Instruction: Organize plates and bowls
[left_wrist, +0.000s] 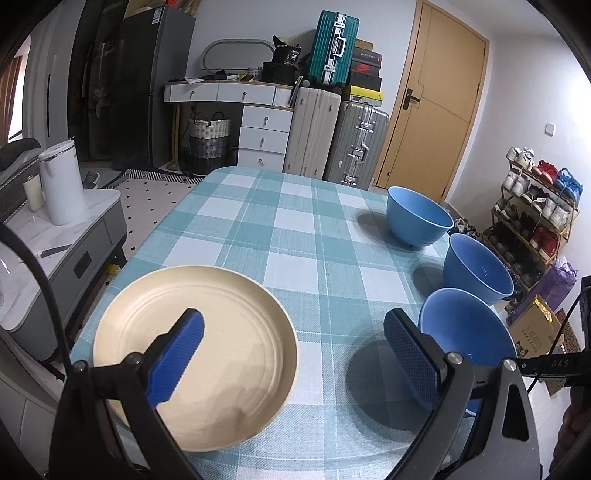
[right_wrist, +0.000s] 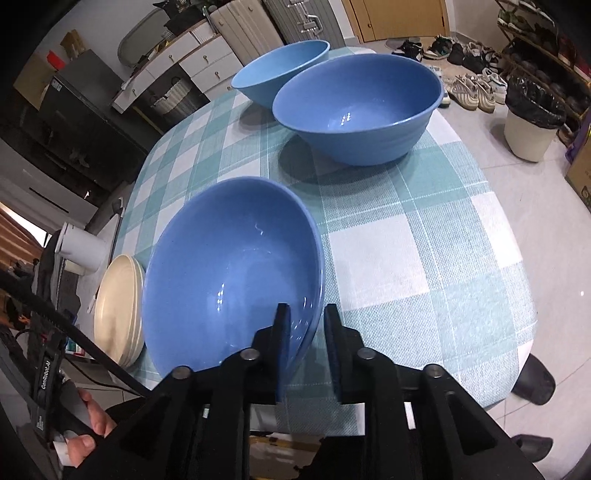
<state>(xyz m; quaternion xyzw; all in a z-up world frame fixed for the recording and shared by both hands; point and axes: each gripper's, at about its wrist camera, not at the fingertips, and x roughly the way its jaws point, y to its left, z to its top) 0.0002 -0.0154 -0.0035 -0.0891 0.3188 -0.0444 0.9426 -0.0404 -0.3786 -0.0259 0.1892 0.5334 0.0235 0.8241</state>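
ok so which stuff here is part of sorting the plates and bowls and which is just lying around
Job: near blue bowl, middle blue bowl, far blue bowl, cream plates.

Lying about: white kettle, suitcases, shoe rack, bin.

Your left wrist camera looks down the teal-and-white checked surface (left_wrist: 295, 236) from its near end toward the far wooden door (left_wrist: 436, 107). Your right wrist camera tilts steeply down, close over the nearest blue plastic bowl (right_wrist: 229, 273). Both share the three bowls and cream plate (left_wrist: 221, 369).
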